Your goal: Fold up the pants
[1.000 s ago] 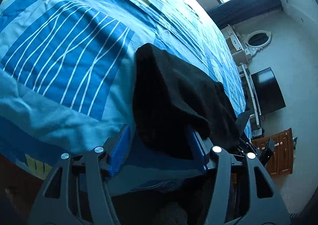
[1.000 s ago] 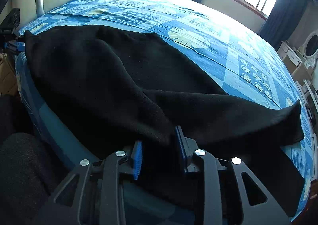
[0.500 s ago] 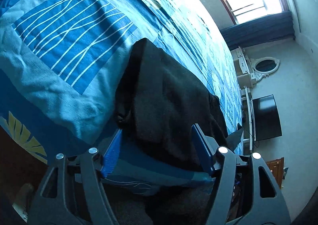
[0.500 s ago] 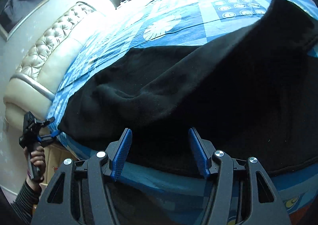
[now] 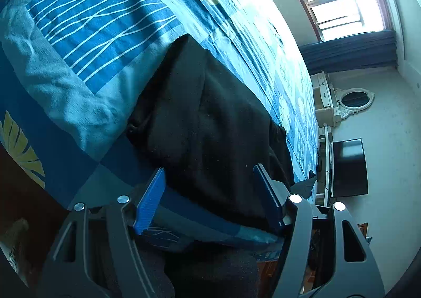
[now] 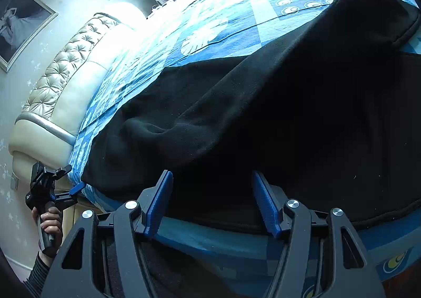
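A: The bed point(image 6: 223, 24) carries the black pants point(image 6: 263, 114) along its near edge, folded lengthwise.

B: Right gripper point(image 6: 211, 200), jaws just opening, and left gripper point(image 5: 210, 195) gape empty.

A: Risk: loose fleece slides off.

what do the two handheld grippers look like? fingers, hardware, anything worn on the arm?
Both match: dark grey plastic linkage frames with cut-out slots and round silver pivot bolts, carrying flat ribbed blue pads. The left gripper appears whole in the right wrist view as a black pistol-grip handle with a blue fingertip; the hand on it comes out of a dark striped sleeve. The right gripper looks identical. No cables visible.
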